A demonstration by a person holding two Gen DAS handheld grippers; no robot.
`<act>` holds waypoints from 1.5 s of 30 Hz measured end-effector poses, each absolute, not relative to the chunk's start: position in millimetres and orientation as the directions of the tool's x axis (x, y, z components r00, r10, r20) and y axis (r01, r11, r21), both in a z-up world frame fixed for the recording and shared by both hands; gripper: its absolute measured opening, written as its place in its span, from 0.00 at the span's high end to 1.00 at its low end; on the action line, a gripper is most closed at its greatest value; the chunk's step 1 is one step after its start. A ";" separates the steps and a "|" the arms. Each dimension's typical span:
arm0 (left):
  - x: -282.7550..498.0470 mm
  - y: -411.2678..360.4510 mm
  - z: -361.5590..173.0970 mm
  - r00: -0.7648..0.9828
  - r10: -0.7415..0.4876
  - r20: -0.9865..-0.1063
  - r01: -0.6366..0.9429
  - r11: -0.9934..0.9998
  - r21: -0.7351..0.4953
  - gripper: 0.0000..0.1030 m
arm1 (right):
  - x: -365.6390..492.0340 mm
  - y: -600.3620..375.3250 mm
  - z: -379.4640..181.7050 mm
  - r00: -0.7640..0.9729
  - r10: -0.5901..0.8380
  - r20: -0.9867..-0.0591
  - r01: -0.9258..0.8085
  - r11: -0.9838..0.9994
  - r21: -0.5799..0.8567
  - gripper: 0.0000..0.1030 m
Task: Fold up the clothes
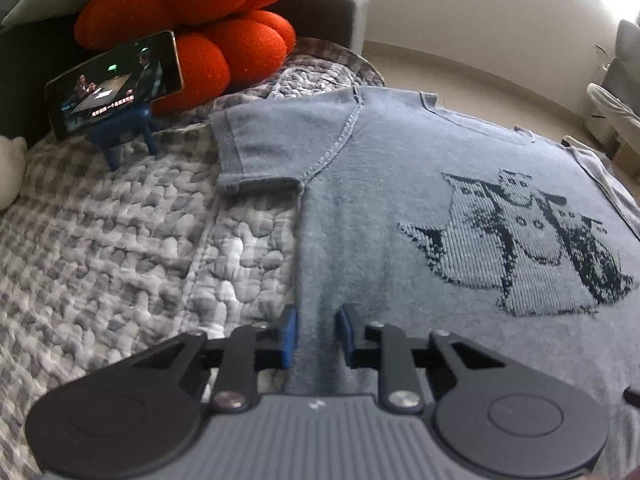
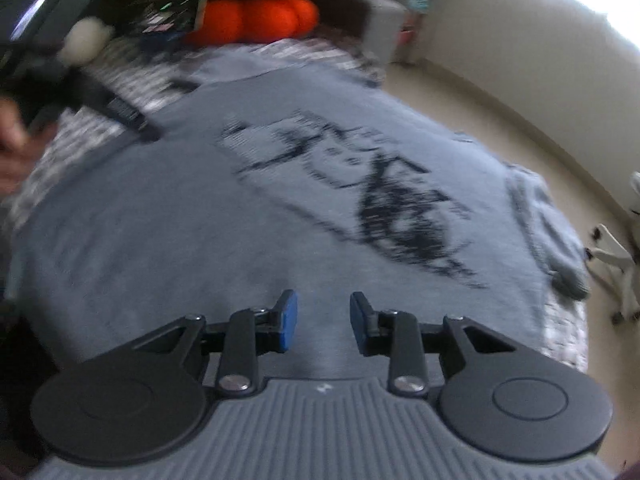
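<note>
A blue-grey short-sleeved knit shirt [image 1: 360,184] with a dark woven picture lies spread flat on a checked quilt [image 1: 120,232]. My left gripper [image 1: 317,332] sits at the shirt's side edge below the sleeve, its blue pads [image 1: 291,332] closed on a raised ridge of the cloth. In the blurred right wrist view the shirt [image 2: 200,232] fills the frame. My right gripper [image 2: 323,320] hovers over its lower part, open, with nothing pinched between the pads. The left gripper [image 2: 132,120] and a hand [image 2: 16,148] show at that view's left.
An orange knotted cushion [image 1: 192,20] and a phone [image 1: 116,80] on a blue stand sit at the quilt's far left. A white plush toy [image 1: 10,168] lies at the left edge. Beyond the shirt are pale floor [image 1: 480,80] and a wall.
</note>
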State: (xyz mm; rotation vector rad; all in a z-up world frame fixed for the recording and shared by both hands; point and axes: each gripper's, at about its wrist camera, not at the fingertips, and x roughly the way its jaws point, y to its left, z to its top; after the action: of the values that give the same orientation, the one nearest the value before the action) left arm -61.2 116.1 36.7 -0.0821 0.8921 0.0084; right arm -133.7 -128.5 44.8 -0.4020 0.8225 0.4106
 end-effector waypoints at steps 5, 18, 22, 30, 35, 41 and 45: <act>-66.2 127.1 38.1 0.626 -0.082 -0.776 -0.033 0.991 -0.131 0.76 | -147.0 -100.5 42.1 0.602 0.258 -0.755 -0.570 0.802 -0.180 0.68; -64.7 128.7 30.6 0.605 -0.177 -0.776 0.028 0.979 -0.202 0.29 | -144.5 -39.3 22.9 0.583 0.264 -0.769 -0.576 0.801 -0.162 0.27; -64.4 116.7 26.3 0.594 -0.188 -0.782 0.066 0.980 -0.185 0.03 | -127.9 -51.4 19.0 0.543 0.291 -0.788 -0.518 0.854 -0.041 0.15; -67.0 95.1 17.4 0.620 -0.103 -0.778 0.090 0.994 -0.060 0.00 | -123.2 -57.8 10.2 0.554 0.318 -0.769 -0.480 0.877 0.017 0.00; -66.8 100.3 18.3 0.634 -0.114 -0.765 0.050 0.993 -0.106 0.00 | -125.3 -58.2 9.0 0.586 0.322 -0.744 -0.460 0.887 0.021 0.00; -67.2 94.0 15.4 0.652 -0.085 -0.754 0.042 0.996 -0.076 0.00 | -125.1 -61.4 9.2 0.603 0.325 -0.729 -0.447 0.894 0.028 0.00; -66.5 92.2 16.0 0.640 -0.077 -0.765 0.053 0.997 -0.056 0.00 | -125.3 -61.0 10.4 0.601 0.317 -0.733 -0.443 0.896 0.025 0.00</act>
State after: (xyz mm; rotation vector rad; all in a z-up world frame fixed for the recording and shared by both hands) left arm -66.5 92.2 16.0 -0.0288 0.8733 -0.0741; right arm -125.3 -61.0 10.4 -0.1659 0.8146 0.4426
